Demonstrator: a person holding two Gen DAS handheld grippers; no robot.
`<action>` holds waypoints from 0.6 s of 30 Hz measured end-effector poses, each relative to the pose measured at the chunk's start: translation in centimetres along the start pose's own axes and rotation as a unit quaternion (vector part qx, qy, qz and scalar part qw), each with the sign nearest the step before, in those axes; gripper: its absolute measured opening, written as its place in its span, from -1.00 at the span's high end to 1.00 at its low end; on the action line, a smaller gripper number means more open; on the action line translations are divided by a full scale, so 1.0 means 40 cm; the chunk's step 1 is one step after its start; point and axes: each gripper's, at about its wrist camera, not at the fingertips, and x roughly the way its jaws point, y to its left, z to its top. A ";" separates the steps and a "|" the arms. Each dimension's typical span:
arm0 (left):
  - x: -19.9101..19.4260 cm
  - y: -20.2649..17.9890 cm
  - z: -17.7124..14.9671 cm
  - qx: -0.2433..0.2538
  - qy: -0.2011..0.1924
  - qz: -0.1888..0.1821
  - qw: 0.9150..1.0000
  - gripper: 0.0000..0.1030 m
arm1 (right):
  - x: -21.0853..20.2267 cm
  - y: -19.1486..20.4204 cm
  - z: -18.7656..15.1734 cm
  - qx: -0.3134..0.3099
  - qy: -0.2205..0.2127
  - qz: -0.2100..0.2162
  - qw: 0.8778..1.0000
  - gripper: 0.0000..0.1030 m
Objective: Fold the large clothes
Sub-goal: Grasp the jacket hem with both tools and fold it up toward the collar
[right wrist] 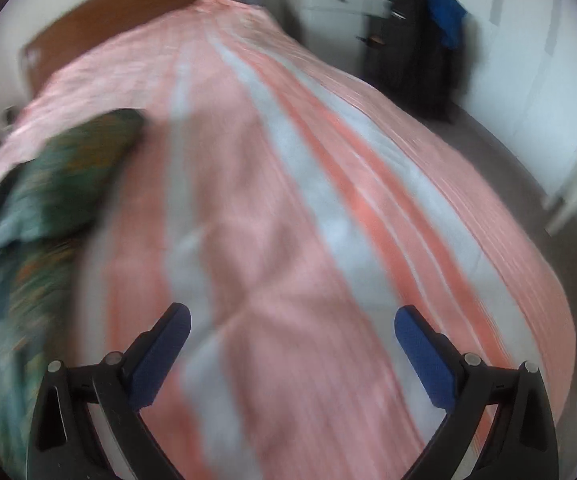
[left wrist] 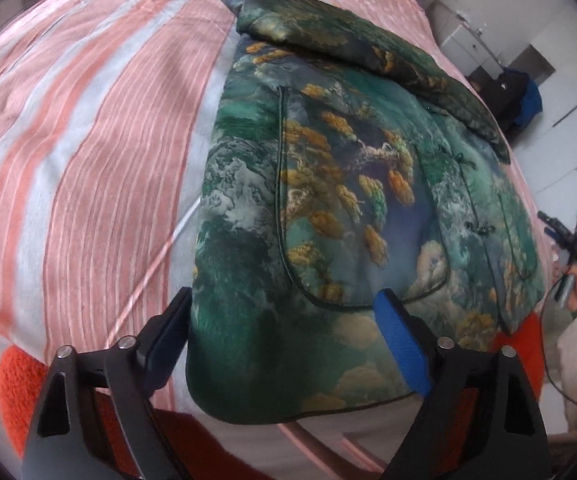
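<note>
A padded green jacket (left wrist: 348, 208) with a yellow and white print lies flat on the bed, one sleeve (left wrist: 352, 48) folded across its top. My left gripper (left wrist: 288, 308) is open, its jaws wide over the jacket's near hem, the blue pad (left wrist: 400, 344) resting on the fabric. In the blurred right wrist view the jacket (right wrist: 48, 200) lies at the left edge. My right gripper (right wrist: 292, 328) is open and empty above the bedspread, away from the jacket. The right gripper also shows in the left wrist view (left wrist: 568, 256), held by a hand at the right edge.
The bed is covered by a pink and white striped bedspread (left wrist: 88, 160). A wooden headboard (right wrist: 128, 12) stands at the far end. White drawers (right wrist: 336, 4) and a dark chair with blue clothes (right wrist: 428, 40) stand beside the bed. Orange knit sleeves (left wrist: 16, 380) show near the left gripper.
</note>
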 end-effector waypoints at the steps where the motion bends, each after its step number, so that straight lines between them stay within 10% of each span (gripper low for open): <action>1: 0.005 -0.007 -0.006 0.008 0.008 0.010 1.000 -0.45 | -0.052 0.026 -0.025 -0.023 0.007 0.064 0.998 -0.96; 7: -0.006 -0.023 -0.017 0.012 0.013 0.043 0.999 0.61 | -0.155 0.147 -0.214 -0.052 0.129 0.243 0.960 -0.89; 13: -0.052 -0.006 -0.020 -0.008 -0.001 0.012 1.000 0.81 | -0.115 0.230 -0.281 -0.074 0.183 0.217 0.956 0.68; 18: -0.109 -0.024 -0.064 0.012 0.007 0.005 1.000 0.83 | -0.201 0.254 -0.271 -0.104 0.168 0.222 0.955 0.74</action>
